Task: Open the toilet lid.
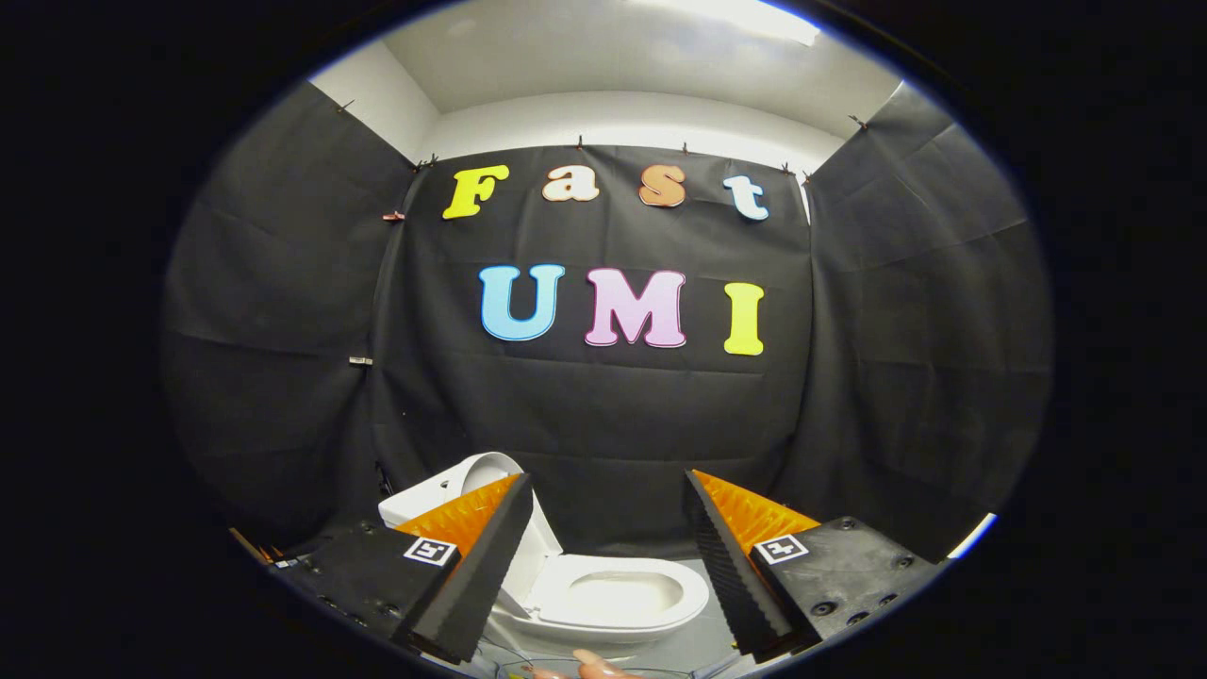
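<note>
A small white toilet (603, 618) stands below and just ahead of my fingers, in front of the black cloth wall. Its lid (486, 469) is raised upright against the tank (415, 503), partly hidden behind my left finger. The seat ring (693, 592) and the open bowl (622, 596) show between the two fingers. My gripper (607, 477) is open, its fingers spread wide, with nothing between them. It sits above the toilet and touches neither lid nor seat.
Black cloth walls (603, 415) close the booth at the back and on both sides. A person's fingertips (596, 668) show low down, in front of the toilet. The toilet rests on a pale grey surface (702, 641).
</note>
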`<act>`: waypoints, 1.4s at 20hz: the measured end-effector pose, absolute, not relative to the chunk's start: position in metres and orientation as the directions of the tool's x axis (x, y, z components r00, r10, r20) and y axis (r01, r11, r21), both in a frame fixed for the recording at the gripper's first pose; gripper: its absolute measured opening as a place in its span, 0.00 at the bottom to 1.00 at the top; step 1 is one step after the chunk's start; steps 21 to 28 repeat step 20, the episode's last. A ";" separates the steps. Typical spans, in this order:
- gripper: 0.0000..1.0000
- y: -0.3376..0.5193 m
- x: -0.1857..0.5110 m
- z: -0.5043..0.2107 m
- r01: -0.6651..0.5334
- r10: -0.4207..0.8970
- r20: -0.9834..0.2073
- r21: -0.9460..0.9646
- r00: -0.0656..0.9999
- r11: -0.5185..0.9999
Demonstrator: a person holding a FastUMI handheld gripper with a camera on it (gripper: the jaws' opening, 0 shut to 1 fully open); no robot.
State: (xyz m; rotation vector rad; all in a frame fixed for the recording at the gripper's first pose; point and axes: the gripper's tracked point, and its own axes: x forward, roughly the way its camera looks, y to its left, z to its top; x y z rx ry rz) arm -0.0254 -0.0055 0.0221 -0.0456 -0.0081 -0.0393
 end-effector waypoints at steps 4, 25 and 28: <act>0.99 -0.007 -0.024 0.020 0.041 -0.041 0.001 -0.042 0.999 0.998; 0.99 -0.009 -0.024 0.017 0.048 -0.049 -0.011 -0.045 0.999 0.998; 0.99 -0.009 -0.024 0.017 0.048 -0.049 -0.011 -0.045 0.999 0.998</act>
